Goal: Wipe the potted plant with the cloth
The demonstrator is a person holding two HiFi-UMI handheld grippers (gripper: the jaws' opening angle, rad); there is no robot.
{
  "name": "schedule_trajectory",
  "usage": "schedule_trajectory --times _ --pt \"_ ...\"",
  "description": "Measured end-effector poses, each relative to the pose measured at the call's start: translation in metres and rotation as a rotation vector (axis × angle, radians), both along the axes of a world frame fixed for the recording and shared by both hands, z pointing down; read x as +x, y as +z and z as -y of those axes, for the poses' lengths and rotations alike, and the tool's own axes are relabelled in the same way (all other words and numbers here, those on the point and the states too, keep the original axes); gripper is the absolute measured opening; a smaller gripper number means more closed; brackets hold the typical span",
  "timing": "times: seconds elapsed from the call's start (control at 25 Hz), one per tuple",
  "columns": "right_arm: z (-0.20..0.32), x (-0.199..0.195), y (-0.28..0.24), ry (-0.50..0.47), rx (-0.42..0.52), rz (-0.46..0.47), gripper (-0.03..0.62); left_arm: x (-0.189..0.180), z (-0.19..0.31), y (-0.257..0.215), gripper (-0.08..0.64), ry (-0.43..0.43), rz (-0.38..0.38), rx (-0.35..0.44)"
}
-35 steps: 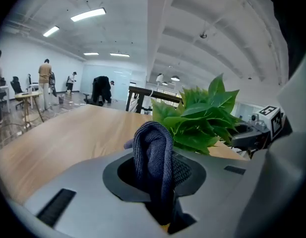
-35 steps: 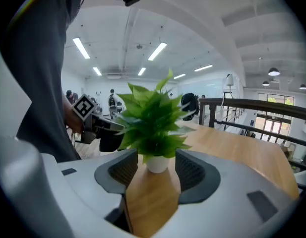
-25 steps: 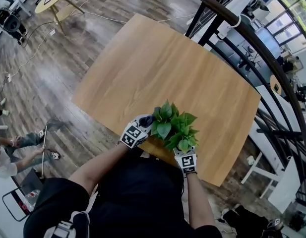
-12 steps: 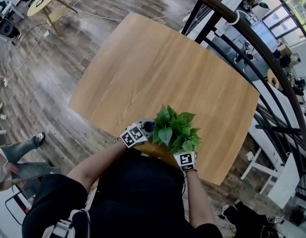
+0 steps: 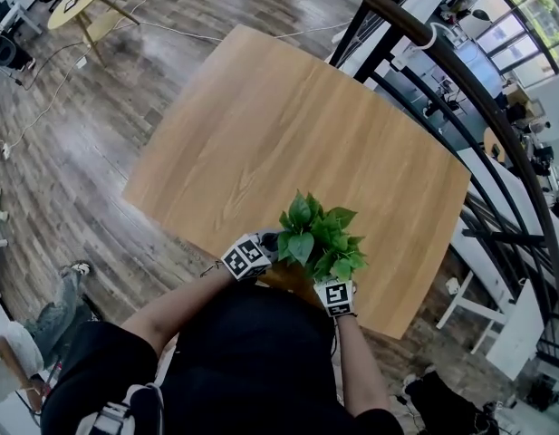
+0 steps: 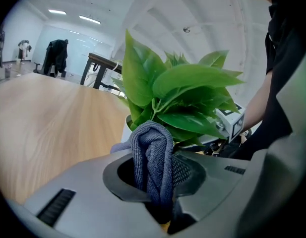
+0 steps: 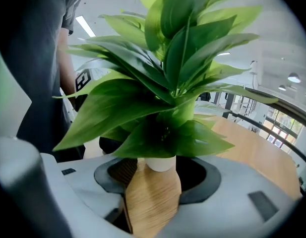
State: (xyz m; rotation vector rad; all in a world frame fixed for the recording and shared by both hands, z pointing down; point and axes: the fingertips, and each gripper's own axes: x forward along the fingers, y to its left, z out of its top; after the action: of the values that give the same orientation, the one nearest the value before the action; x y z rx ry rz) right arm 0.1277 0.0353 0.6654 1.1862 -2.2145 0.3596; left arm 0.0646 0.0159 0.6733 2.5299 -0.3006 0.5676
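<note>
Two grippers: both are at the potted plant (image 5: 317,240), which stands at the near edge of the wooden table (image 5: 288,125), close to the person.
Left gripper (image 6: 155,157): it has slid a little lower along the plant's left side and has turned toward it.
Cloth (image 6: 150,140): it is grey-blue and folded, pinched tight in the left jaws. Its top now sits right at the low leaves.
What that means: the wiping looks under way on the left side. The other leaves likely still need a rub.
Plant: it has many big, shiny green leaves that fan out and hide most of the white pot (image 7: 160,161). The leaves look bendy, so soft strokes seem best.
Right gripper (image 7: 159,169): it has stayed put, with its jaws closed on the white pot to keep it from sliding.
</note>
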Motion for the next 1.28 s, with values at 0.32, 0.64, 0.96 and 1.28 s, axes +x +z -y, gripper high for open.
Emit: schedule_trajectory --times 0.32,0.64,0.96,1.28 --pt "-0.011 -0.023 0.006 -0.056 -0.006 -0.019 0.230 -0.016 0.048 -0.007 0.089 -0.110 0.004 0.087" --pt "0.011 0.013 0.004 -0.050 0.046 -0.075 0.235 -0.019 0.050 -0.005 0.089 -0.107 0.027 0.103" --pt "0.026 -0.028 -0.008 -0.288 0.059 -0.125 0.252 -0.007 0.053 -0.014 0.089 -0.079 0.028 0.166" --pt "0.027 -0.039 0.004 -0.234 0.046 -0.136 0.250 -0.008 0.048 -0.013 0.089 -0.096 0.003 0.140"
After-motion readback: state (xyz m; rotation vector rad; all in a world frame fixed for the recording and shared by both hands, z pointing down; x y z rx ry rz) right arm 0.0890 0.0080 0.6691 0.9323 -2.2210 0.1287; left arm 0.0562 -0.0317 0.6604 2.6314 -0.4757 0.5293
